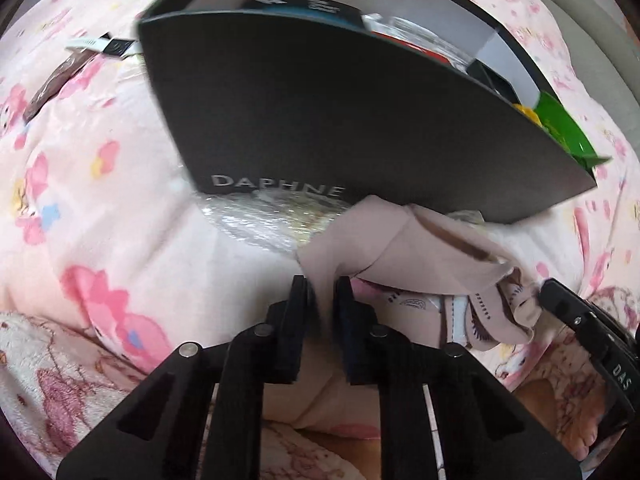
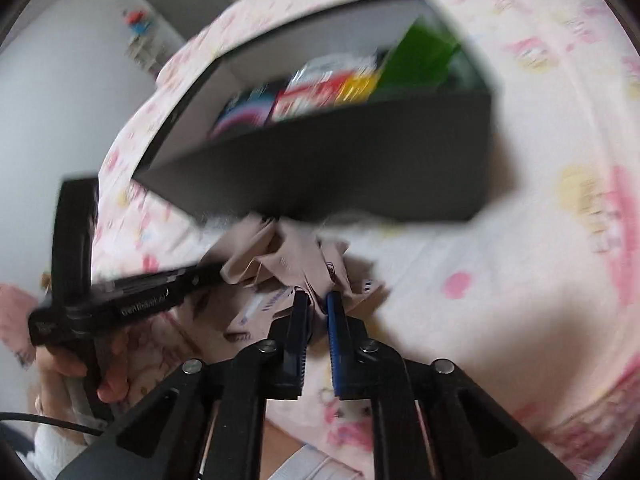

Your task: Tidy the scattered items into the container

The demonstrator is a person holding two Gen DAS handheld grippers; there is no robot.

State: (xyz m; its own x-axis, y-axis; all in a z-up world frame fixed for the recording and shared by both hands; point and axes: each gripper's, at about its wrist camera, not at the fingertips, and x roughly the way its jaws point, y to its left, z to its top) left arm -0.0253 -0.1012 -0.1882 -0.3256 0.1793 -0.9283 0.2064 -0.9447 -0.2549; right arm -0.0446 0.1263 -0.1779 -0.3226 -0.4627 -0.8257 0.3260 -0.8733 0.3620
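On the pink floral bedding [image 1: 100, 208], the black box [image 1: 320, 120] reads "DAPHNE" — left gripper [image 1: 321, 284] and right gripper [image 2: 319, 300] both pinch the beige cloth [image 1: 400, 248]

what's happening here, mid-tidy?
Both hand-held grippers are pinching the same beige cloth item: the left hand-held gripper holds one edge of the beige cloth and the right hand-held gripper holds another. The cloth lies bunched on the pink bedspread right in front of the dark box, not yet inside. The box already holds several packets. A watch and a brown packet lie on the bedspread beside it.
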